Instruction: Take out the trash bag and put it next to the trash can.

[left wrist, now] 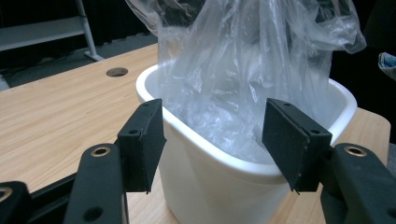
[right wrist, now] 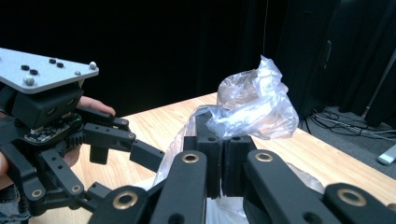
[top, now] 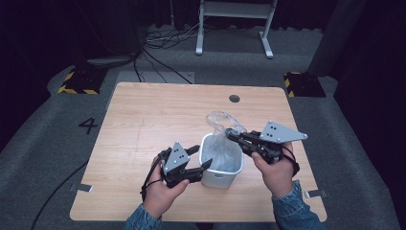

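Note:
A small white bin stands on the wooden table, front of centre. A clear plastic bag sits in it and rises above the rim. My right gripper comes in from the right above the bin and is shut on the bag's crumpled top edge; in the right gripper view the film is pinched between the pads. My left gripper is at the bin's left side, open. In the left gripper view its pads flank the bin's near corner, with the bag behind.
A round cable hole lies near the table's far edge. Beyond the table are grey carpet, loose cables and a white stand's legs. Yellow-and-black blocks sit at both far corners. A person's hands and denim sleeves enter from the bottom.

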`<state>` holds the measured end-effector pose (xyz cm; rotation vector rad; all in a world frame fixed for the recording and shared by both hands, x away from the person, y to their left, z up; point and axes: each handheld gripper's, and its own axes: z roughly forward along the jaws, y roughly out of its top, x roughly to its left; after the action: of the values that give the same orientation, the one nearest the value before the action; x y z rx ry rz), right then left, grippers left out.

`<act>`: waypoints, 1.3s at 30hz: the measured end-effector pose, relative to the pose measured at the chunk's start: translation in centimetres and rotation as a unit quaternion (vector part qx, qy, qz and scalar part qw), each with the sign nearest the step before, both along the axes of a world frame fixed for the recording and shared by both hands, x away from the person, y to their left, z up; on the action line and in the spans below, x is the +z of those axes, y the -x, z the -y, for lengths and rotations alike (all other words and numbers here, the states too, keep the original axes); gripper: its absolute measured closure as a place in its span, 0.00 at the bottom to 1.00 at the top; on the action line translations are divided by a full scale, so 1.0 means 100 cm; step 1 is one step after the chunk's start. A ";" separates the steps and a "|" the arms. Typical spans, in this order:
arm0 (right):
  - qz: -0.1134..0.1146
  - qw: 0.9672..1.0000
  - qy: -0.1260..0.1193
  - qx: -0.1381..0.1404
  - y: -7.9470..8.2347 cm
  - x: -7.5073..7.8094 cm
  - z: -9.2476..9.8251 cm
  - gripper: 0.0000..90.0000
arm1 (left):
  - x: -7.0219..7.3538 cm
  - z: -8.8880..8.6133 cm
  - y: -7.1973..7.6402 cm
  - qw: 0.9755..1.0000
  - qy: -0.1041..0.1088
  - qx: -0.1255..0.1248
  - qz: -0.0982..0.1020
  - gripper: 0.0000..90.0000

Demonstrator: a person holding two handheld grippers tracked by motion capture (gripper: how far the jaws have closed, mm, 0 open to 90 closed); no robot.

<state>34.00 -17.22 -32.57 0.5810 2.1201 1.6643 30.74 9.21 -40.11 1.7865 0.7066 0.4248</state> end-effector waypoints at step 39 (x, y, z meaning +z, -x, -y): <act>0.090 0.995 -0.034 -0.021 0.017 0.068 0.013 0.99 | 0.007 -0.034 0.018 0.999 -0.023 0.037 0.024 0.38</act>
<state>32.30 -18.57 -25.82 0.4738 1.9183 1.7036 28.96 12.63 -39.37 1.7916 0.7348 0.5363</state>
